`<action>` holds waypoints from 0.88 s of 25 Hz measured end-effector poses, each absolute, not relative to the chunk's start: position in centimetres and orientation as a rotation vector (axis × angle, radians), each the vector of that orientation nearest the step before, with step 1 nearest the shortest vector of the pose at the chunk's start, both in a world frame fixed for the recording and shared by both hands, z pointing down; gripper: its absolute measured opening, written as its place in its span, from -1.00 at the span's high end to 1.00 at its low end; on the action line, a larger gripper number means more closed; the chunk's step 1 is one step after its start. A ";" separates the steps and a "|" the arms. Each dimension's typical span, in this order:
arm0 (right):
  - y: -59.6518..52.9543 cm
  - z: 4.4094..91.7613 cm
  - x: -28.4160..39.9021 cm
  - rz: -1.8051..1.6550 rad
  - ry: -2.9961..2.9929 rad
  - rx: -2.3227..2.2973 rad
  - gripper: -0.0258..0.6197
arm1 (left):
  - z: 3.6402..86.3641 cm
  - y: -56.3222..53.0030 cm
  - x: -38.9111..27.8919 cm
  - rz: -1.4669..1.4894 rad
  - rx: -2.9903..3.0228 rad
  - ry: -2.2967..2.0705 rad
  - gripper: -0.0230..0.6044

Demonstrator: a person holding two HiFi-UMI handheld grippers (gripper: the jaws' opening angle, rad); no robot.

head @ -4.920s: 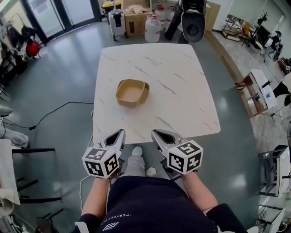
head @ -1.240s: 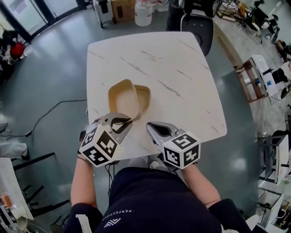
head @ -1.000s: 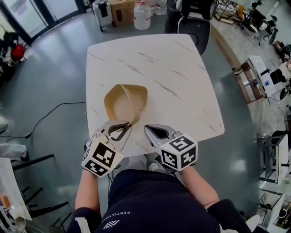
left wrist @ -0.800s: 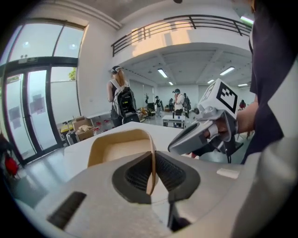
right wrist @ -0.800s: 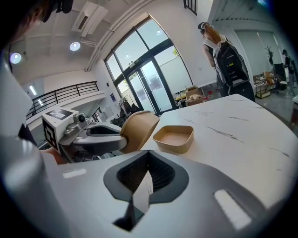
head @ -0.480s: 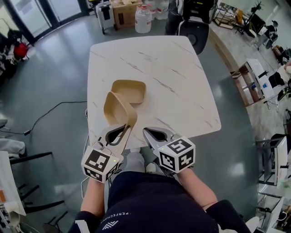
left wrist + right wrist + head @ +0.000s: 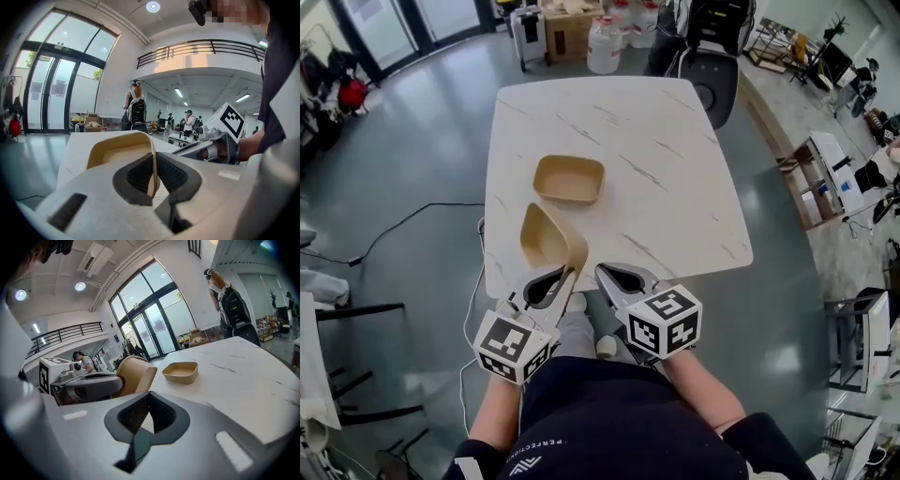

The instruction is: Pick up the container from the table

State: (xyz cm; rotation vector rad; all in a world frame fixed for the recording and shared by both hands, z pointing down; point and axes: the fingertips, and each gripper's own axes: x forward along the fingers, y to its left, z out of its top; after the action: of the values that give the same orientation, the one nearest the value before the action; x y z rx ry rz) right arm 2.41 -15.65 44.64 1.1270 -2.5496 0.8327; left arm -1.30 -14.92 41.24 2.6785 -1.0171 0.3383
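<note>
A tan, rounded-square container (image 7: 547, 238) hangs tilted over the near left edge of the white marble table (image 7: 675, 197). My left gripper (image 7: 566, 273) is shut on its near rim. In the left gripper view the thin rim (image 7: 152, 161) is pinched between the dark pads, with the bowl (image 7: 117, 149) in front. A second, identical container (image 7: 569, 179) lies flat on the table, also visible in the right gripper view (image 7: 180, 372). My right gripper (image 7: 603, 272) hovers at the table's near edge, shut and empty (image 7: 149, 395), just right of the held container (image 7: 134, 375).
An office chair (image 7: 712, 75) stands at the table's far edge, with boxes and water jugs (image 7: 605, 47) beyond it. A cable (image 7: 412, 220) runs over the floor on the left. A desk (image 7: 834, 173) stands to the right. People stand in the background (image 7: 136, 110).
The left gripper has lifted the upper container out of the lower one and drawn it back toward the person. The lower one stays on the table. The right gripper has drawn back slightly.
</note>
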 end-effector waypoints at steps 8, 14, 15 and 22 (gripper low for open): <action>-13.7 44.6 2.5 0.803 -2.555 1.119 0.93 | 41.6 -12.8 -2.2 0.331 2.641 -1.086 0.85; -13.3 44.2 2.5 0.768 -2.565 1.114 0.93 | 41.7 -12.3 -2.5 0.340 2.619 -1.119 0.85; -13.3 44.2 2.6 0.763 -2.565 1.114 0.93 | 41.7 -12.2 -2.6 0.344 2.618 -1.123 0.85; -13.2 44.2 2.6 0.756 -2.560 1.110 0.93 | 42.0 -12.1 -3.0 0.361 2.594 -1.141 0.85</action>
State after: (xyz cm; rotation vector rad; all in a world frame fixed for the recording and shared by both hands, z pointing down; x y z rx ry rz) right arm 2.61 -13.20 44.16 1.1104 -2.5597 0.7557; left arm -2.96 -12.08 42.04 2.5937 -1.1413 0.3613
